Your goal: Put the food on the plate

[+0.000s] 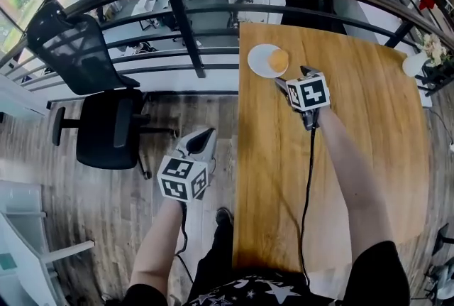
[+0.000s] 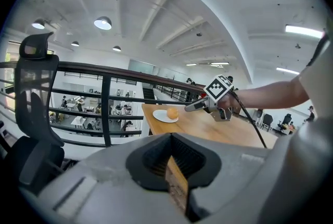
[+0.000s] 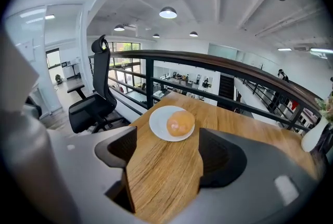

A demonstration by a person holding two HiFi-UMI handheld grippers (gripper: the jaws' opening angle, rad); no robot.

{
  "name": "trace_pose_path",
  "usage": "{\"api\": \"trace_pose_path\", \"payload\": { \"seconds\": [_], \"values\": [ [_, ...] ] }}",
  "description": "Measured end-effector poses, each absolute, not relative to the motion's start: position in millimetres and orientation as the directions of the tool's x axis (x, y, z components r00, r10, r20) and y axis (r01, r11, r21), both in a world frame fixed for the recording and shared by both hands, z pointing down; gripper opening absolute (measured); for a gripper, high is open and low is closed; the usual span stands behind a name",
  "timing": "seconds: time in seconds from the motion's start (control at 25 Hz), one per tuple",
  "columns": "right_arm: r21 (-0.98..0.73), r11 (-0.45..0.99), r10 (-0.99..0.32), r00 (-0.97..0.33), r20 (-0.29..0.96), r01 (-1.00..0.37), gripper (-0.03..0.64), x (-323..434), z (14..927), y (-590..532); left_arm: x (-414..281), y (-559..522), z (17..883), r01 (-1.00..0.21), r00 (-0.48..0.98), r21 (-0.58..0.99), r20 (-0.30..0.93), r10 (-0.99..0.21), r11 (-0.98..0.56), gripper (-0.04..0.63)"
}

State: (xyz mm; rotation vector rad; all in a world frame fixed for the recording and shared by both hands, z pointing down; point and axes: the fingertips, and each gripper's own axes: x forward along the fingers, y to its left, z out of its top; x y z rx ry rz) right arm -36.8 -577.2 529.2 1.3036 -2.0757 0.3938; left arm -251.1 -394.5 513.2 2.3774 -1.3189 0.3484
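Note:
A round orange bun lies on a white plate at the far left corner of the wooden table. My right gripper hovers just short of the plate, open, with nothing between its fingers. Its own view shows the bun on the plate beyond the open right gripper. My left gripper hangs off the table's left side over the floor, shut and empty. In the left gripper view the closed left gripper points toward the distant plate, bun and right gripper.
A dark railing runs along the table's far and left sides. A black office chair stands on the wood floor at the left. A white vase with flowers sits at the table's far right edge.

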Motion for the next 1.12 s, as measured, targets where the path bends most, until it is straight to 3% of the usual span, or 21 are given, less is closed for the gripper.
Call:
{"api": "trace_pose_path", "payload": {
  "seconds": [0.48,1.12],
  "values": [
    [0.039,0.527,-0.693,-0.403,0.598,-0.849,0.338,-30.9,480.3,-507.4,-228.7,-329.8,485.0,-0.856,0.517,0.204,0.373,-0.771,-0.475,0.002],
    [-0.055,0.600,-0.706,-0.560,0.434,-0.798,0.122,-15.0,406.9,-409.2,-201.5,-248.5,452.1,-0.899,0.434,0.214,0.326,-0.840,-0.382,0.002]
  ]
}}
